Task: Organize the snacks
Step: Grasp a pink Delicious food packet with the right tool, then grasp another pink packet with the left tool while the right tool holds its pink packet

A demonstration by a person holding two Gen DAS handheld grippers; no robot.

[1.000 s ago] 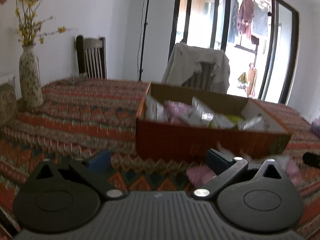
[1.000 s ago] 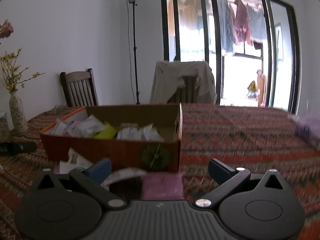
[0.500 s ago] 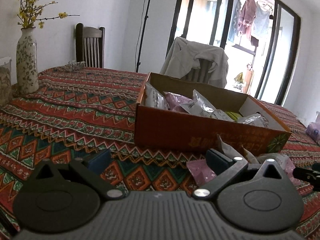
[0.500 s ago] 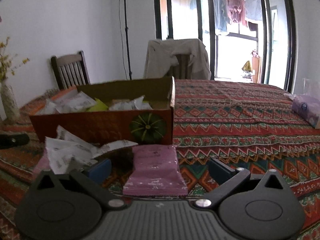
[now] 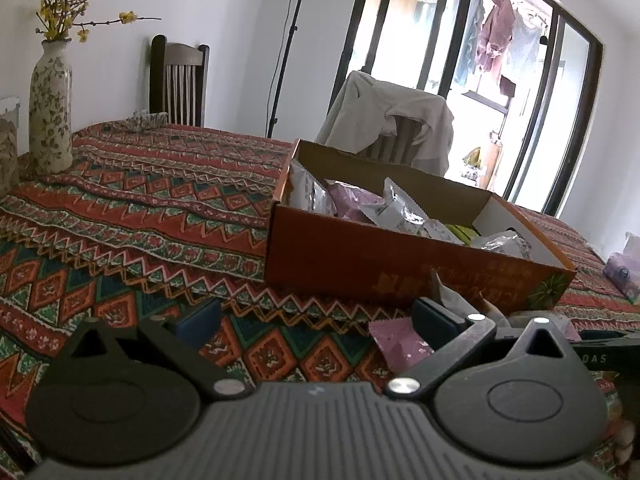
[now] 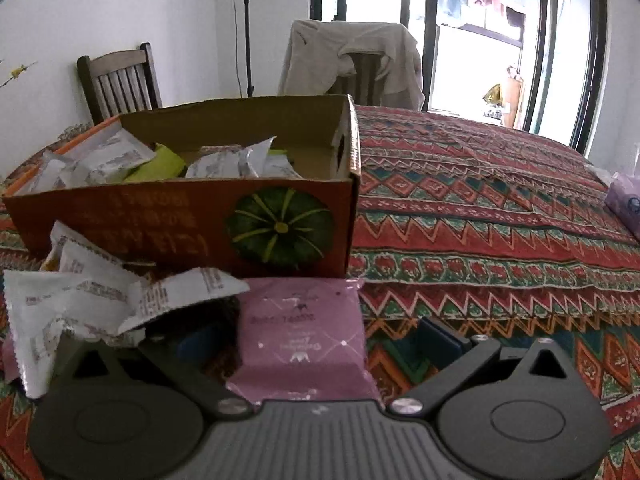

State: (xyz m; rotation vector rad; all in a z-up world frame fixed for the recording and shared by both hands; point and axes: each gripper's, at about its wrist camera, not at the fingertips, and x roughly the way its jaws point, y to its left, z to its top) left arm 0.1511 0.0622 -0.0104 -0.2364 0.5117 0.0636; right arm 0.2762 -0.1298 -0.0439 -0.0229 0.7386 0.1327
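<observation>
An orange cardboard box (image 6: 180, 220) with a green pumpkin print stands on the patterned tablecloth, holding several white, pink and green snack packets (image 5: 392, 208). In front of it lie loose white packets (image 6: 72, 300) and a pink packet (image 6: 304, 328). My right gripper (image 6: 320, 336) is open low over the table, and the pink packet lies between its wide-apart fingers. My left gripper (image 5: 316, 320) is open over bare cloth left of the pile, with a small pink packet (image 5: 396, 344) beside its right finger. The box (image 5: 400, 264) is just ahead of it.
A flowered vase (image 5: 50, 104) with yellow sprigs stands at the far left. A wooden chair (image 5: 178, 80) and a chair draped with a pale jacket (image 6: 352, 56) stand behind the table. A purple tissue pack (image 6: 624, 200) lies at the right edge.
Both grippers have dropped lower and closer to the box. The pink packet has come further in between the right gripper's fingers. Both stay open.
</observation>
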